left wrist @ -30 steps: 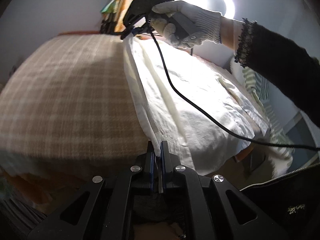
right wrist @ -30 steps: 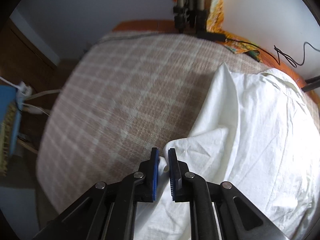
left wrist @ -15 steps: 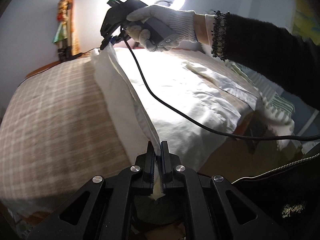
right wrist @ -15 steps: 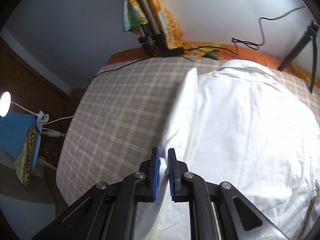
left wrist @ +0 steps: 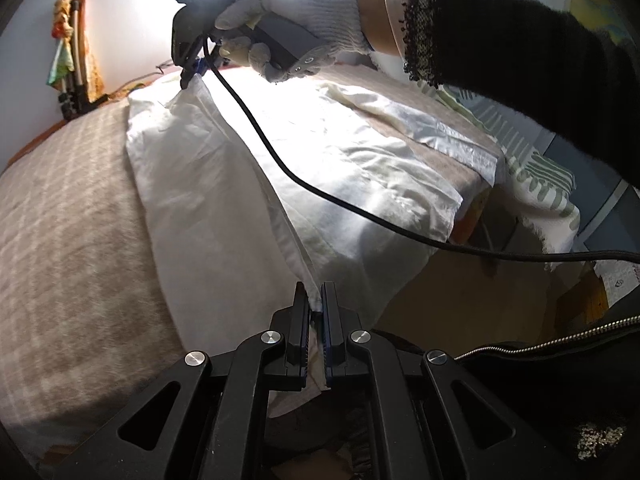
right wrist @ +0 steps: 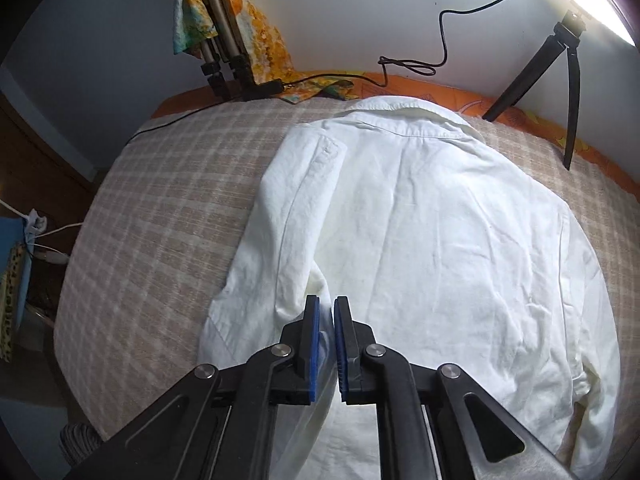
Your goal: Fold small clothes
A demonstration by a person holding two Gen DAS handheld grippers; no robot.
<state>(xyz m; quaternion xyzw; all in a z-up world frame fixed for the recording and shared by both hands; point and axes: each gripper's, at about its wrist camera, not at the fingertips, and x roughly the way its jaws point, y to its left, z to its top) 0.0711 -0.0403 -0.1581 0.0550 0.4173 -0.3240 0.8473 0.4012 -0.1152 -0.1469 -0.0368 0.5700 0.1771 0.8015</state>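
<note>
Two grippers are working: our left gripper [left wrist: 315, 308] and right gripper [right wrist: 327, 312], both angled downward, are pinching the folded edge of the white shirt [right wrist: 440, 248] lying on the checked bed [right wrist: 168, 200], jaws clenched.

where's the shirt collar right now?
In the right wrist view the collar lies at the far end of the white shirt, top centre, on the plaid blanket, near the black tripod by the wall.
</note>
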